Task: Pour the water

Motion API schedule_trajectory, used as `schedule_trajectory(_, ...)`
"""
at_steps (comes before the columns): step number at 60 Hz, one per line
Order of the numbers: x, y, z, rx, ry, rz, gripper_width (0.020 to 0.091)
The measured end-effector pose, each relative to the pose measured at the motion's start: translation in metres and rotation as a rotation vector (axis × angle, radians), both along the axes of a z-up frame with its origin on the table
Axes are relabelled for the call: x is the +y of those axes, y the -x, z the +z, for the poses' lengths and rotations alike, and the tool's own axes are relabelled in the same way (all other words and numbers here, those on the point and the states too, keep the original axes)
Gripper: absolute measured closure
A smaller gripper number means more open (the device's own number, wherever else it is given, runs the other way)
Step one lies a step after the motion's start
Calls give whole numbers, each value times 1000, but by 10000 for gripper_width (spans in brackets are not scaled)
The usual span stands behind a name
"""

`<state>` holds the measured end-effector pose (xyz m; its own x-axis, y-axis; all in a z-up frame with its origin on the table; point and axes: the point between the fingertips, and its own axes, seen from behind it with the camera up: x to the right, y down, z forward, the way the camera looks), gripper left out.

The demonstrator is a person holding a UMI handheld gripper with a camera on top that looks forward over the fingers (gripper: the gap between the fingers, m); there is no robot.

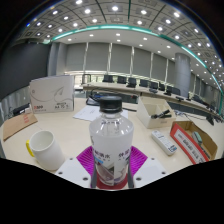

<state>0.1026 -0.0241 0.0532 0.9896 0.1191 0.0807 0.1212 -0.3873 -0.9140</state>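
A clear plastic water bottle with a black cap and a white-and-red label stands upright between my fingers. My gripper is shut on the bottle, with the magenta pads pressed against both its sides at label height. The bottle's base is hidden, so I cannot tell whether it rests on the table. A white mug with its handle toward me stands on the pale table, to the left of the bottle and a little ahead of my left finger.
A white cardboard box stands at the back left, a brown box at the left. To the right lie an open carton, a small white device and a red-edged box. Desks and chairs fill the room behind.
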Motion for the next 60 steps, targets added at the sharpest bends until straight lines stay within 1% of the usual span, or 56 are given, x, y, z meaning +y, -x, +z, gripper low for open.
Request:
schedule_trajectory(3,0,-6,3,31,-28,-11,679)
schedule_trajectory(8,-3,-10,2,70,-32,-25,651)
schedule_trajectory(10,-9,-12,6,81,-31,-32,628)
schedule_trajectory(16,-1,-13,-2,83,-14,-36,538)
schedule_trajectory(17,-2,-13,-4,77,-1,-38,509)
schedule_trajectory(18,-3,-13,-5,73,13,-38,466)
schedule_trajectory(21,-9,-8,-11,72,57,-29,268)
schedule_trajectory(22,-11,-6,-11,74,69,-24,232)
schedule_trajectory(24,-16,-6,-11,79,87,-29,267)
schedule_trajectory(28,-31,-9,0,79,99,-66,237)
schedule_trajectory(37,-70,-16,30,45,157,-175,239)
schedule_trajectory(44,-117,-2,66,27,210,-233,240)
schedule_trajectory(52,-180,31,112,-11,248,-266,242)
schedule_trajectory(60,-240,75,144,-39,274,-274,245)
